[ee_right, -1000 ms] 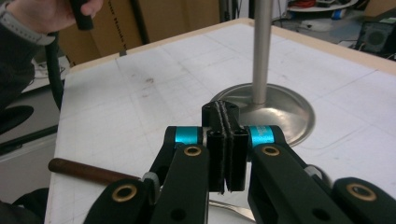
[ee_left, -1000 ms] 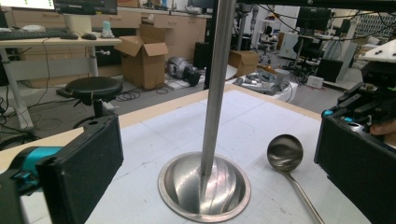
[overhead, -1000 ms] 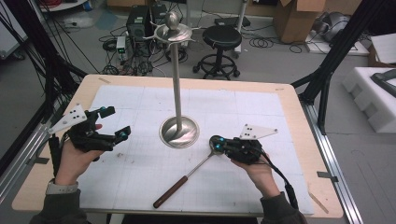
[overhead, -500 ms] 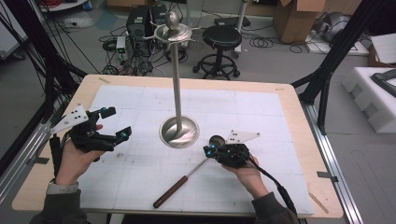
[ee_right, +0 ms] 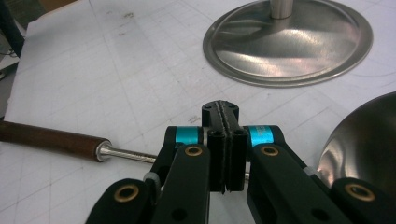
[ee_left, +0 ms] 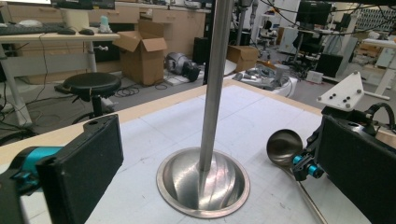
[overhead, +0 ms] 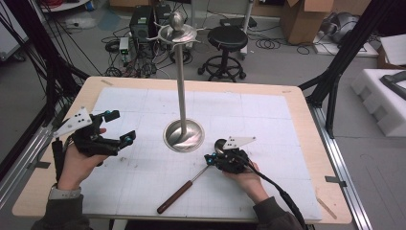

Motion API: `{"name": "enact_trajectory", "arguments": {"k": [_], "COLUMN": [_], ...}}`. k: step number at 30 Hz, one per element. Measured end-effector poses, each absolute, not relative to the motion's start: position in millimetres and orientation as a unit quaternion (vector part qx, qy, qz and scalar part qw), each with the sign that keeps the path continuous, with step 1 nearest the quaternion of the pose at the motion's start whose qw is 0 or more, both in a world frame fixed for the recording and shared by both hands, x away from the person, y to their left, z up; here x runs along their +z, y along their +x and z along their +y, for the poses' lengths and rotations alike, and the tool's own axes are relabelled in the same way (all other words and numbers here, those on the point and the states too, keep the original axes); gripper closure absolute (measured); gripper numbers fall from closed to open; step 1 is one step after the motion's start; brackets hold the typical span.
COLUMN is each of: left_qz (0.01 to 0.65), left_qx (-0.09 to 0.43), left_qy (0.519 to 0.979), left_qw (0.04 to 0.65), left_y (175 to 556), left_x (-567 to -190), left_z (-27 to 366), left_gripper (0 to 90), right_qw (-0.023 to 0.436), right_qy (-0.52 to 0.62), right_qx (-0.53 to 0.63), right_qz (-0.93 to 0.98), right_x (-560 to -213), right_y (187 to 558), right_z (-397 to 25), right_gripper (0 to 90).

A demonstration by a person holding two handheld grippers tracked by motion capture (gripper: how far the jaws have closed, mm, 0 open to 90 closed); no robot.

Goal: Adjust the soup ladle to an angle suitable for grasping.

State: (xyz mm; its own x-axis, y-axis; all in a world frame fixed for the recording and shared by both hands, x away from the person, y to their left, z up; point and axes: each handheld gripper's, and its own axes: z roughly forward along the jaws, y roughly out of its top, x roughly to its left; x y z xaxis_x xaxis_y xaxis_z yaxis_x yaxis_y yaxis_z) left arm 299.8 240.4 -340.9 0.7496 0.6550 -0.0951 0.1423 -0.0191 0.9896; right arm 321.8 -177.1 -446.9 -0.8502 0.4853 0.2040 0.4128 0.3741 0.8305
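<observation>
A ladle lies on the white mat, with its steel bowl point(overhead: 220, 143) close to the stand and its brown wooden handle point(overhead: 174, 196) pointing at the front edge. My right gripper point(overhead: 209, 159) hangs over the thin shaft. In the right gripper view it point(ee_right: 220, 109) is shut, pads pressed together, with the handle point(ee_right: 46, 137) to its left and the bowl point(ee_right: 364, 144) to its right. A tall steel stand rises from a round base point(overhead: 183, 136) at mid-table. My left gripper point(overhead: 121, 126) is open to the left of the stand, and it point(ee_left: 215, 154) frames the base point(ee_left: 203, 186) and the ladle bowl point(ee_left: 284, 147).
The white mat point(overhead: 143, 182) covers most of the wooden table point(overhead: 306, 143). A black stool point(overhead: 227, 36), cardboard boxes point(overhead: 306, 19) and cables sit on the floor beyond the far edge. Black frame legs point(overhead: 335, 72) stand at the right, beside white foam point(overhead: 383, 100).
My right gripper has moved left and nearer, from beside the ladle bowl to over its shaft. The ladle, the stand and my left gripper have stayed put.
</observation>
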Motion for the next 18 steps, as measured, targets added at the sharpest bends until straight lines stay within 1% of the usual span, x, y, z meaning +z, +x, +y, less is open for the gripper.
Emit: {"name": "enact_trajectory", "arguments": {"k": [14,18], "left_qz": [0.292,0.291], "left_qx": [0.2,0.2], "left_qy": [0.691,0.693], "left_qw": [0.63,0.629], "left_y": [300.9,301.0], "left_x": [-342.8,-343.0], "left_z": [238.3,238.1], "left_gripper": [1.7,1.7], "right_qw": [0.039,0.045], "right_qy": [0.281,0.279], "right_qx": [0.477,0.474], "right_qz": [0.832,0.834], "right_x": [-449.4,-449.4], "right_y": [322.7,322.7], "right_z": [-173.7,-172.8], "right_gripper": [90.0,90.0]}}
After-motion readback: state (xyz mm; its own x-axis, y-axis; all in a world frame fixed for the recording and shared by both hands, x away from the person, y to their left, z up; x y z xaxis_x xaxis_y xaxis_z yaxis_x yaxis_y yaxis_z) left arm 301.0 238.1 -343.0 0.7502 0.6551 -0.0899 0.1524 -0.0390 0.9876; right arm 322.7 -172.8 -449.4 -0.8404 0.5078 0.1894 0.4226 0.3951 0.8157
